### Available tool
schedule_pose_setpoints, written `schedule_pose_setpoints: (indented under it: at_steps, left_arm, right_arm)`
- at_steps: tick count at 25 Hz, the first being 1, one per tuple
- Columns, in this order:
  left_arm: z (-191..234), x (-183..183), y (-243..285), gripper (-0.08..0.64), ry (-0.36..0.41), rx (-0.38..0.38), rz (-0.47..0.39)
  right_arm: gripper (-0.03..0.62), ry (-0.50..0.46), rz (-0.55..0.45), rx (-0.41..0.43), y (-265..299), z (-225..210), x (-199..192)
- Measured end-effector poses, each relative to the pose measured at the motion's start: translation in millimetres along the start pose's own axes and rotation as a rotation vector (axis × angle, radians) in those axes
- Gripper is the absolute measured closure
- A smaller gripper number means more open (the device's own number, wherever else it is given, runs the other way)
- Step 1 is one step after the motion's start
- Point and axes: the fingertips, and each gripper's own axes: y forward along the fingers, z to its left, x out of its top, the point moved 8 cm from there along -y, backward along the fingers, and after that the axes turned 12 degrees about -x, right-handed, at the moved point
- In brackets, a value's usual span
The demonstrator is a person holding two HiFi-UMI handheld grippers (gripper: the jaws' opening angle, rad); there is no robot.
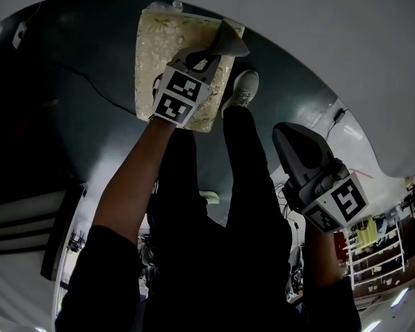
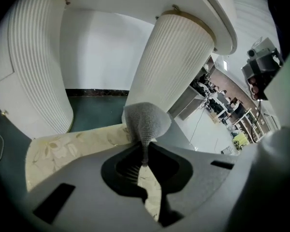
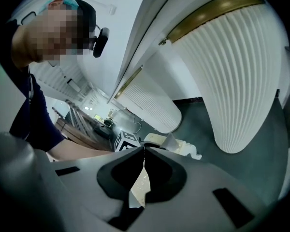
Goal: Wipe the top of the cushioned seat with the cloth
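The cushioned seat [image 1: 167,43] is cream with a pale floral print and stands on the dark teal floor at the top of the head view. My left gripper [image 1: 218,52] hangs over its right half, shut on a grey cloth [image 1: 232,41] that bunches beyond the jaws near the seat's right edge. In the left gripper view the cloth [image 2: 145,121] fans out above my left gripper [image 2: 144,154], with the seat [image 2: 67,146] below it. My right gripper [image 1: 283,133] is held off to the right, away from the seat. Its jaws are shut on nothing in the right gripper view [image 3: 144,152].
Two white fluted pedestals [image 2: 179,66] [image 2: 34,62] of a white table rise just behind the seat. The person's shoe [image 1: 243,88] rests on the floor beside the seat's right edge. Shelving [image 1: 380,247] stands far right. A thin cable [image 1: 90,81] lies on the floor to the left.
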Motion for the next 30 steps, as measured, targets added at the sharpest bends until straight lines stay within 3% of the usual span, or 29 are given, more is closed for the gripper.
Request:
schedule_pose_setpoints:
  at_steps: [6, 12, 16, 23, 30]
  left_arm:
    - [-24, 9, 10, 0.534, 0.028, -0.044, 0.01]
    - [-20, -1, -12, 0.534, 0.024, -0.05, -0.038]
    - [-2, -24, -49, 0.534, 0.007, -0.016, -0.059]
    - [42, -85, -116, 0.534, -0.059, 0.061, -0.059]
    - [73, -123, -140, 0.534, -0.103, 0.101, -0.046]
  right_arm:
    - [0.566, 0.006, -0.009, -0.005, -9, -2, 2]
    - [0.566, -0.003, 0.0, -0.001, 7, 16, -1]
    - [0.566, 0.015, -0.006, 0.038, 28, 49, -1]
    - [0.566, -0.044, 0.071, 0.087, 65, 105, -18]
    - [0.566, -0.058, 0.079, 0.085, 83, 127, -27]
